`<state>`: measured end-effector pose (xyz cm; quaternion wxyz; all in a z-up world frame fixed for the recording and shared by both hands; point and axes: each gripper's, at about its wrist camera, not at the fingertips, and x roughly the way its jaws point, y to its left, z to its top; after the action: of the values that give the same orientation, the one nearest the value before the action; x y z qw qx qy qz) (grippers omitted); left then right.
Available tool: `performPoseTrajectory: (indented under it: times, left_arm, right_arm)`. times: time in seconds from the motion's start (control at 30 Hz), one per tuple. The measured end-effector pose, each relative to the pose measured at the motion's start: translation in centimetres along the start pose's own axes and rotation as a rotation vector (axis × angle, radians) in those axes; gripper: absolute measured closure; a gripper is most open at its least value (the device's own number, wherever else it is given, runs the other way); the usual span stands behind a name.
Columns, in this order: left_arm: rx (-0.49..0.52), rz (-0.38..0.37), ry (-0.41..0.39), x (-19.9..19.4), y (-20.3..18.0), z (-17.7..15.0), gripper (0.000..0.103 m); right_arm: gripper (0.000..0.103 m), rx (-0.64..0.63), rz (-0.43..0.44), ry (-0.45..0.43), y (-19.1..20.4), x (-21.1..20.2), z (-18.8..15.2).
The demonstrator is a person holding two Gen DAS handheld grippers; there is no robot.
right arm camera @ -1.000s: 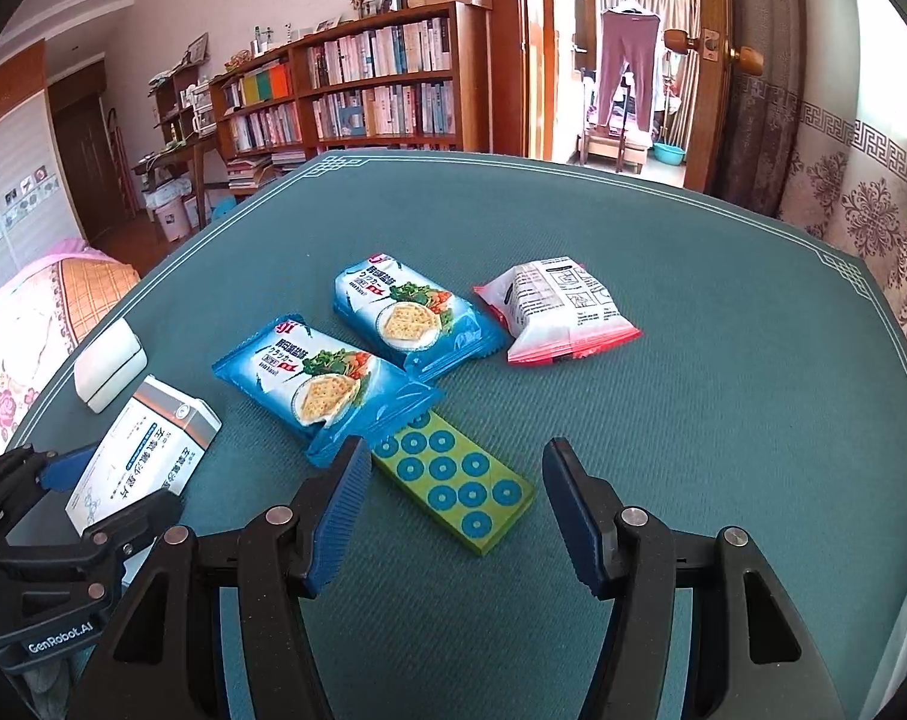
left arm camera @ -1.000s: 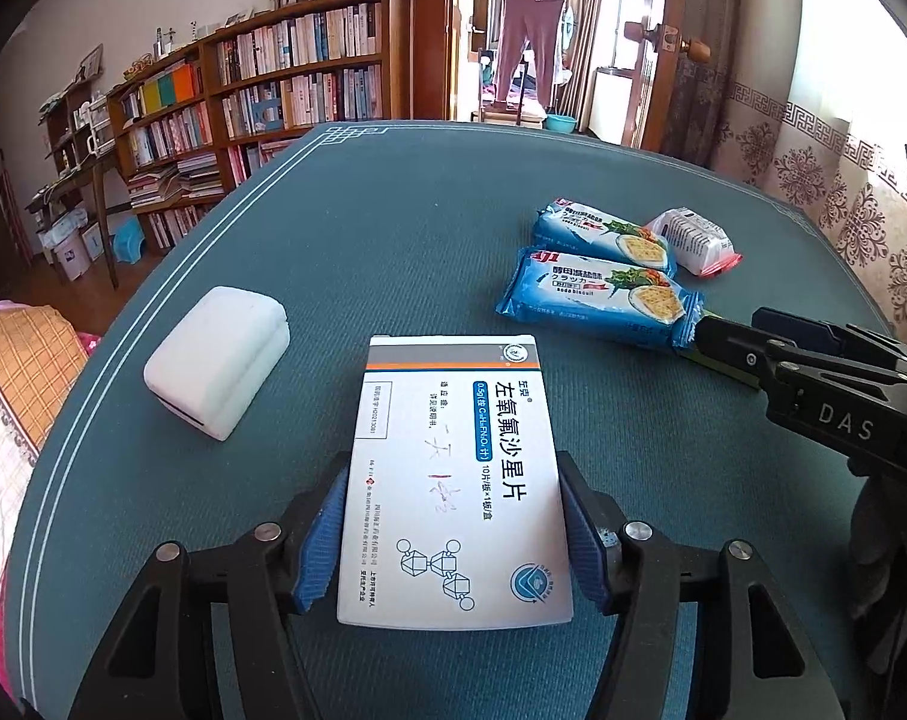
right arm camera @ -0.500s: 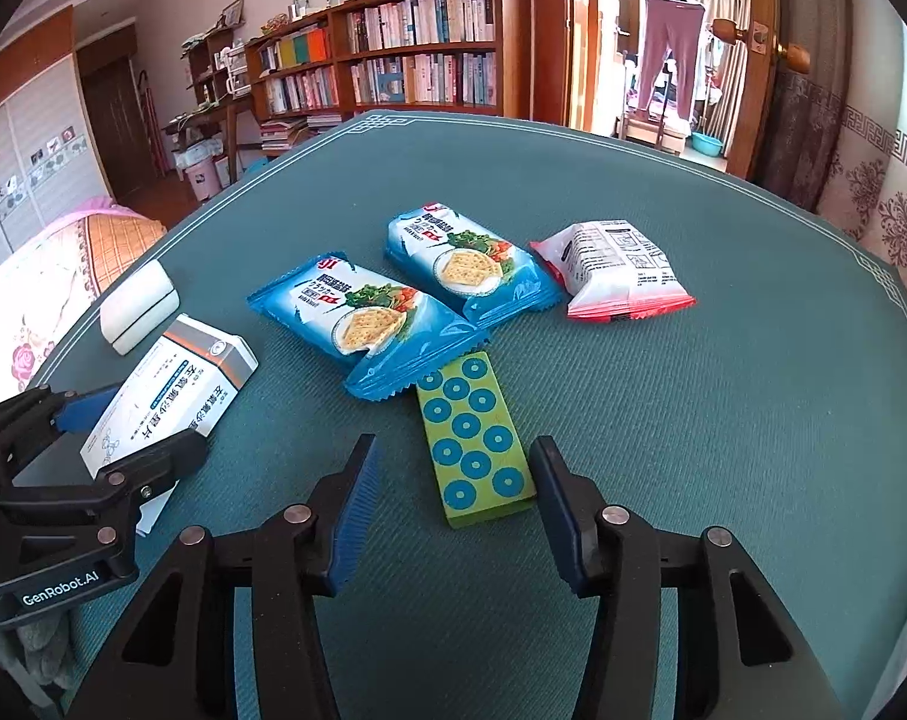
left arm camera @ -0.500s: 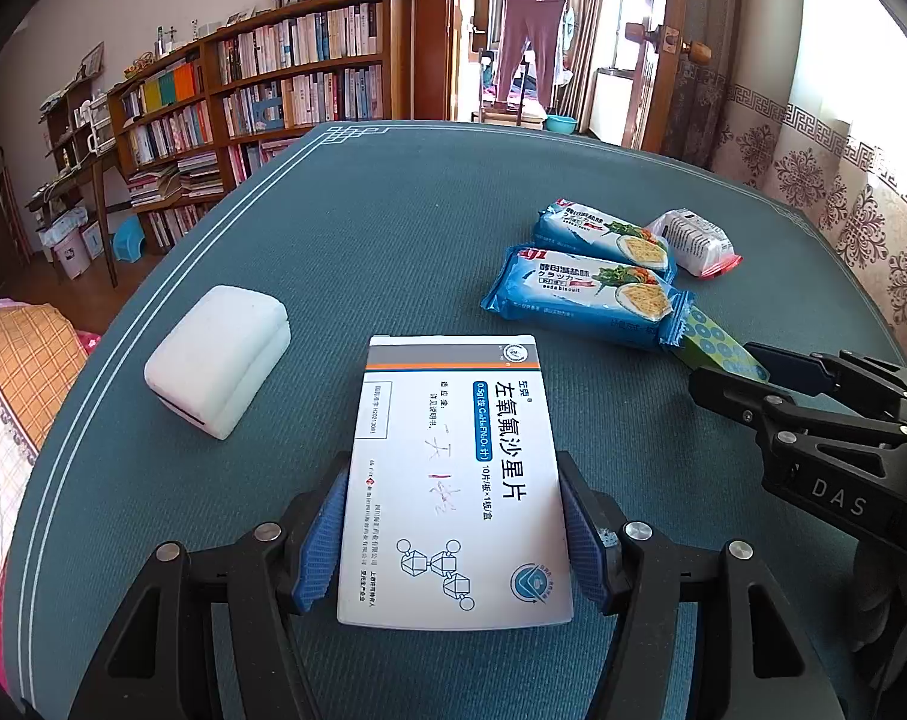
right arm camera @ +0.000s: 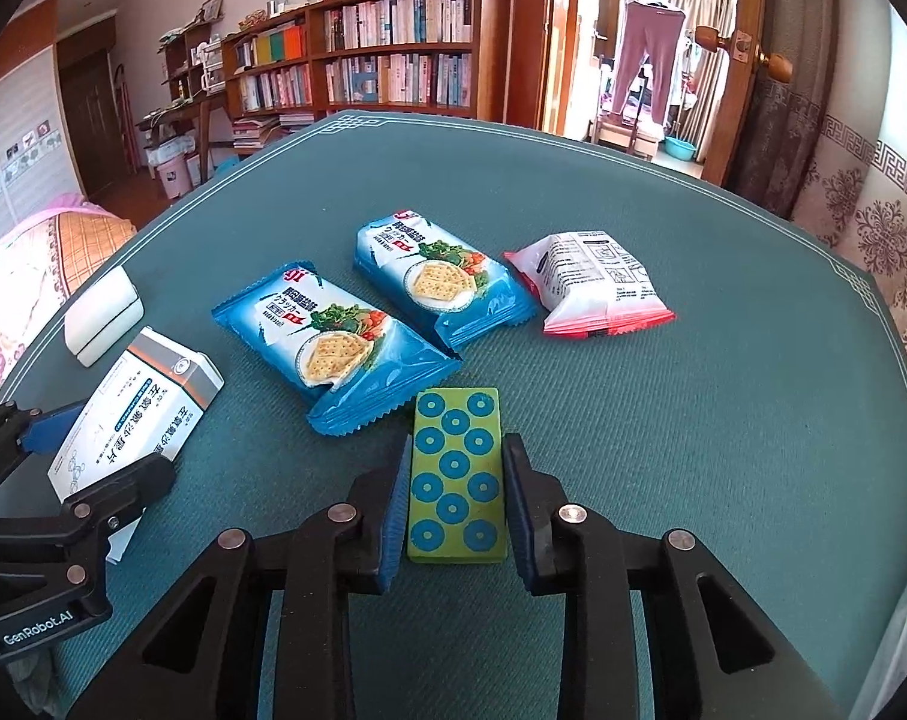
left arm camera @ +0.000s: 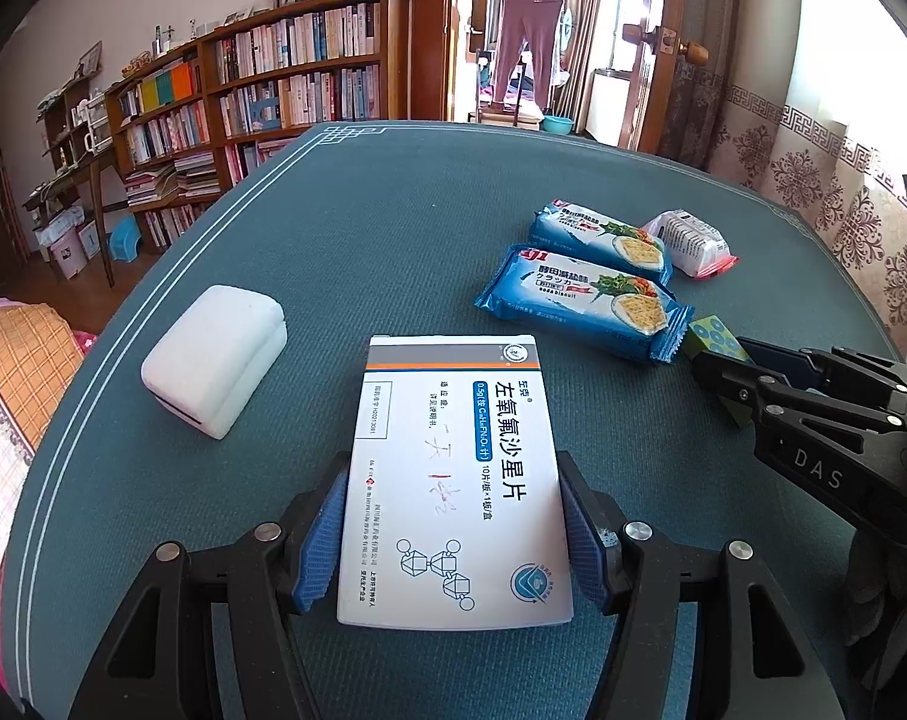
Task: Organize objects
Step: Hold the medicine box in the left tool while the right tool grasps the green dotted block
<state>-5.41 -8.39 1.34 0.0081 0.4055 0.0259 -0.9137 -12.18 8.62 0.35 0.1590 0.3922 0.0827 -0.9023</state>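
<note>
The right gripper [right arm camera: 456, 492] has its fingers pressed on the green dotted card's [right arm camera: 456, 474] long sides, its long axis running straight ahead. The left gripper [left arm camera: 453, 528] likewise clamps the medicine box [left arm camera: 453, 480] on the surface [right arm camera: 693, 420]; cracker packets [right arm camera: 333, 336] lie beyond.

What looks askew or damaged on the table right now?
Nothing looks damaged or spilled. The near blue cracker pack lies askew, its crimped end touching or overlapping the green block that the right gripper brackets. The left gripper holds the medicine box squarely.

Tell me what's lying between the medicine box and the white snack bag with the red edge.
Two blue cracker packets, side by side, seen in the right wrist view between medicine box and snack bag.
</note>
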Motion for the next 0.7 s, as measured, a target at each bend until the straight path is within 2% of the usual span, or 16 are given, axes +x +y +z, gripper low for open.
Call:
performPoseTrajectory:
  times: [0.43, 0.7]
  left_arm:
    - [-0.01, -0.052, -0.035, -0.8, -0.1, -0.1, 0.037]
    - [0.03, -0.105, -0.047, -1.7, -1.6, -0.4, 0.037]
  right_arm:
    - [0.073, 0.095, 0.035, -0.037, -1.0, -3.9, -3.2]
    - [0.073, 0.145, 0.042, -0.059, -2.0, -6.4, -4.7]
